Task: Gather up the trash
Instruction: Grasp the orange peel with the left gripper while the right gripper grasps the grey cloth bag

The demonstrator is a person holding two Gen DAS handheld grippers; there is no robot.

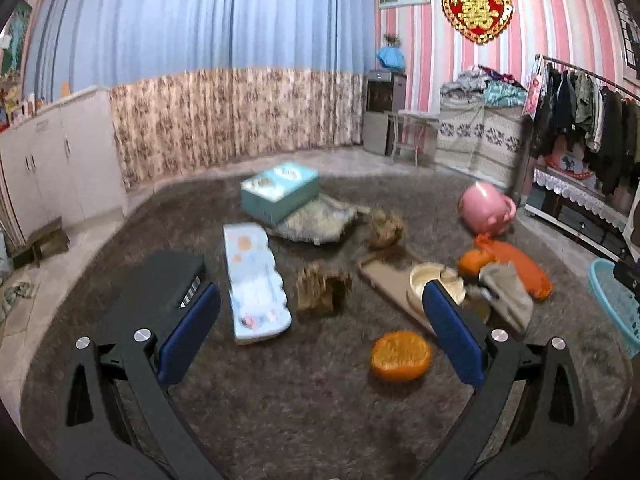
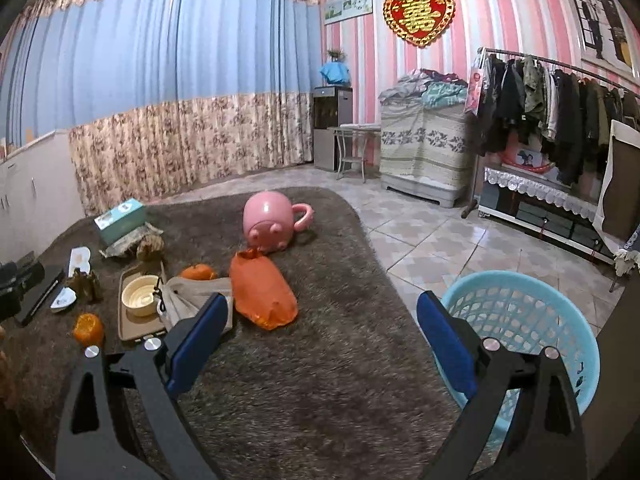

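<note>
- A shaggy brown rug point(image 2: 320, 360) covered the floor, strewn with litter; both sets of tongs hung above it with nothing gripped.
- A pale blue basket point(image 2: 520, 320) stood at the rug's right edge, just beside the right tongs point(image 2: 320, 334), whose jaws stood wide; it looked the likely bin for the trash.
- The left tongs point(image 1: 320, 320), jaws equally wide, faced the clutter: an orange bag point(image 1: 520, 268), a cream bowl point(image 1: 432, 280) on a tan tray point(image 1: 384, 284), and an orange peel point(image 1: 401, 355) nearest.
- Brown crumpled scraps point(image 1: 322, 292), perhaps paper through the blur, lay between the tips.
- The step appeared to be choosing a first piece; next would call for lowering onto it and closing.
</note>
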